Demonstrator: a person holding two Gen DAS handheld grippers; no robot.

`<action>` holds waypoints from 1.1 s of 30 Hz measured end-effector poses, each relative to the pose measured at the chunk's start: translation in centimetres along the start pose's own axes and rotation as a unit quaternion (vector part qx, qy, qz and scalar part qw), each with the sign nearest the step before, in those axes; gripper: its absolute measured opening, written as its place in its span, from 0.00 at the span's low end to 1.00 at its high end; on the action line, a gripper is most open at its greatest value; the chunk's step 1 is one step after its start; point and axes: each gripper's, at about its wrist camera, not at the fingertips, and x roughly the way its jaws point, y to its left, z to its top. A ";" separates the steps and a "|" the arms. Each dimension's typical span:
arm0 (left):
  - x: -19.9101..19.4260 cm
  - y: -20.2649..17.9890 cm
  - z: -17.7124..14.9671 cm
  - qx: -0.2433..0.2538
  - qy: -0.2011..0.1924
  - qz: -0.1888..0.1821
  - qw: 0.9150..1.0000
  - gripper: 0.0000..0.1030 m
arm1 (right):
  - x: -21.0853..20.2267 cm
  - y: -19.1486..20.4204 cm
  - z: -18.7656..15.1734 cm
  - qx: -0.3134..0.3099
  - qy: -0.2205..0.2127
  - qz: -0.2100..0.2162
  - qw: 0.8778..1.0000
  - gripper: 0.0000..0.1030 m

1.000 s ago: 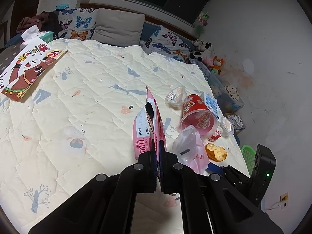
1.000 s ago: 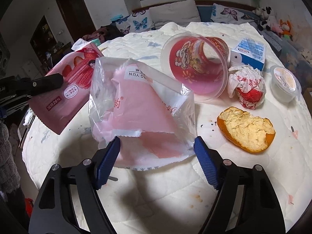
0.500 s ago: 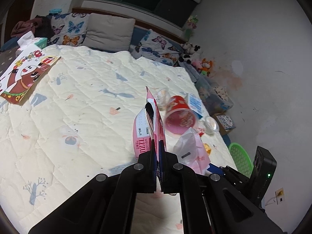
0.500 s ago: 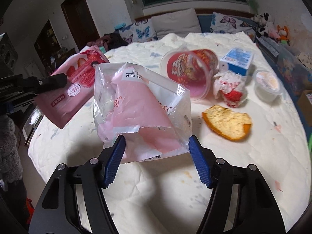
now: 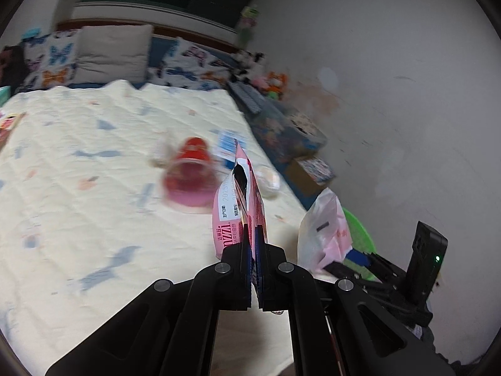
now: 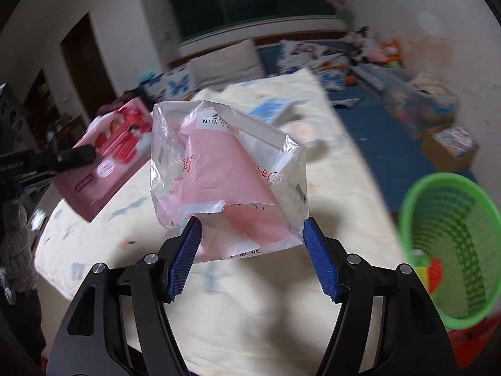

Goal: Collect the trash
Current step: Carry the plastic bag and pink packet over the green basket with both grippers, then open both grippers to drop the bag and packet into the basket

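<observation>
Both grippers have swung from the bed toward the green basket: left gripper clamped on a pink wrapper, right gripper pinching a clear bag, ready for dropping

The pink snack packet is glossy printed film. The clear bag is thin, crinkled, shiny plastic over pink paper. Ribbed blue pads look rubbery. The bed's quilt is matt stitched cloth; the green basket seems slatted plastic.
</observation>
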 end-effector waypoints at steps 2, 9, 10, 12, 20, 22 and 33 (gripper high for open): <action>1.4 -1.3 0.1 0.008 0.012 -0.019 1.000 0.03 | -0.9 -2.1 -0.4 0.016 -0.004 -0.021 1.000 0.65; 6.2 -6.0 -0.1 0.035 0.055 -0.071 0.995 0.03 | -3.5 -9.7 -2.2 0.066 -0.011 -0.104 0.992 0.67; 7.1 -6.9 -0.1 0.039 0.063 -0.078 0.994 0.03 | -3.6 -10.7 -2.5 0.072 -0.009 -0.116 0.991 0.67; 8.2 -8.2 -0.2 0.047 0.074 -0.087 0.992 0.03 | -3.8 -12.7 -3.3 0.086 -0.003 -0.136 0.987 0.67; 12.0 -12.8 -0.8 0.082 0.110 -0.125 0.983 0.03 | -4.5 -18.5 -5.7 0.131 0.013 -0.176 0.976 0.69; 12.9 -13.6 -1.0 0.085 0.120 -0.135 0.980 0.03 | -4.7 -19.1 -6.0 0.139 0.014 -0.181 0.974 0.72; 17.0 -16.5 -1.6 0.094 0.158 -0.166 0.969 0.03 | -6.4 -21.4 -7.1 0.167 0.000 -0.187 0.968 0.80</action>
